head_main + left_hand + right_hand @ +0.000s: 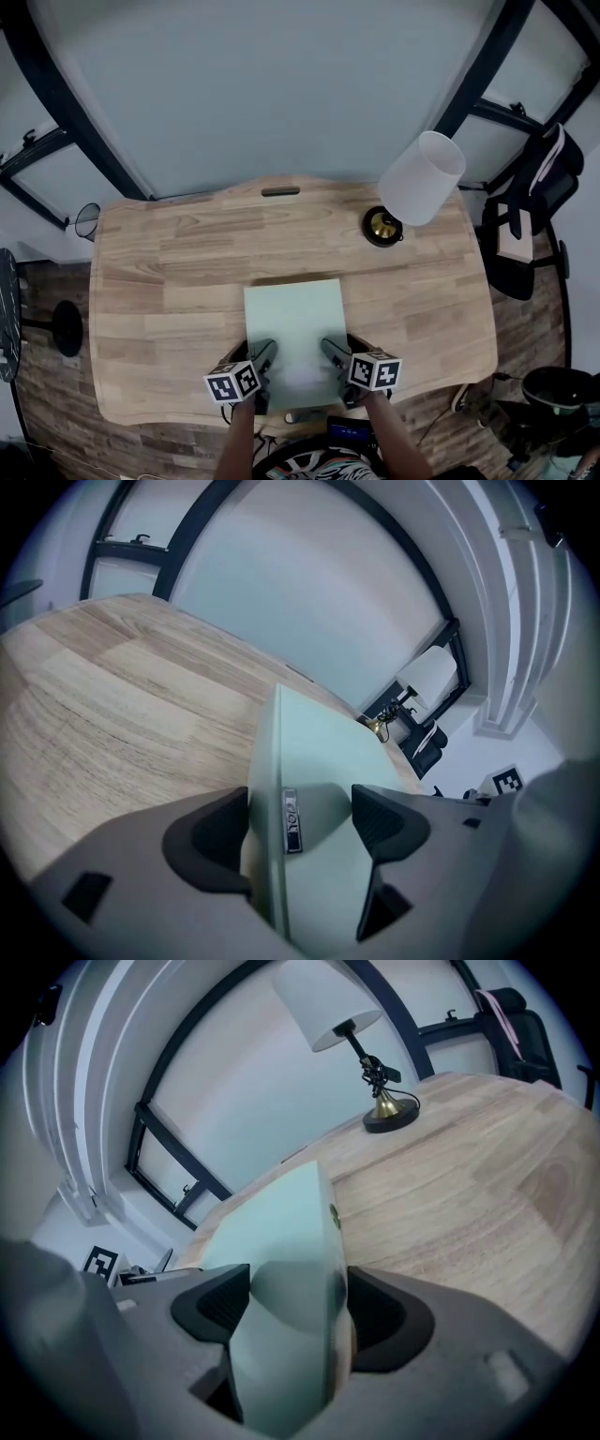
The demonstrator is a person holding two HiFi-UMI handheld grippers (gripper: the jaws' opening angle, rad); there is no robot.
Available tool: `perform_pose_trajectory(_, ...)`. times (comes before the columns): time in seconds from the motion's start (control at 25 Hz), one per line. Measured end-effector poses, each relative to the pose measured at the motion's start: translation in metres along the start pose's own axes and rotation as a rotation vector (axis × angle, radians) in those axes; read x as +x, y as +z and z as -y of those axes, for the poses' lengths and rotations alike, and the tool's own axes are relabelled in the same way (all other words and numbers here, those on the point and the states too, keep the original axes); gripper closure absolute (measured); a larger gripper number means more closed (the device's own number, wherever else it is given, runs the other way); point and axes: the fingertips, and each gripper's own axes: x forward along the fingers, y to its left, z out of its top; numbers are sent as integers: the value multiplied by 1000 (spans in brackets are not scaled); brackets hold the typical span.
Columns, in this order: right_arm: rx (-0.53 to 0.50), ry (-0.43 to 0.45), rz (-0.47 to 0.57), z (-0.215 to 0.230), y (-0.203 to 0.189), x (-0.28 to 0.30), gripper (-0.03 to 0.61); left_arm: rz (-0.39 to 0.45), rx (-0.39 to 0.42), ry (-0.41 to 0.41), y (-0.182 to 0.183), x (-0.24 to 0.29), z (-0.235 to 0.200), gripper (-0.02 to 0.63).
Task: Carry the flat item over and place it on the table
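A pale green flat item (292, 319) lies lengthwise over the front middle of the wooden table (169, 281), its near end sticking out past the front edge. My left gripper (264, 355) is shut on its near left corner and my right gripper (335, 352) on its near right corner. In the left gripper view the item (323, 752) runs edge-on between the pads, a small metal tag on its edge. In the right gripper view the item (281, 1232) fills the gap between the pads. Whether its far edge touches the wood, I cannot tell.
A lamp with a white shade (422, 178) and a brass base (382, 226) stands at the table's back right. A black chair (530, 206) is off the right side. A black stand (64, 328) is on the floor at the left.
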Motion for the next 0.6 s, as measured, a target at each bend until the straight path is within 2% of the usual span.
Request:
perform_pose_trajectory(0.16,-74,-9,-26,-3,-3,-5,265,25,1,14,3,-10,3,275)
perform_pose_trajectory(0.28,-121,-14,6,-9,6,-13,265,72,9,13,15,-21,8,275)
perform_pose_trajectory(0.4,-229,-57,61,-16,16,-25,265,94,51,16,19,-30,13,275)
perform_pose_trajectory(0.44,-275,-73,67,-18,18,-28,290,89,65,12,18,-31,16,275)
perform_pose_trajectory(0.52,-339,-101,72,-19,18,-34,300,82,96,13,13,-33,20,276)
perform_pose_trajectory(0.6,-375,-115,102,-24,21,-42,330,123,140,51,17,-41,22,296)
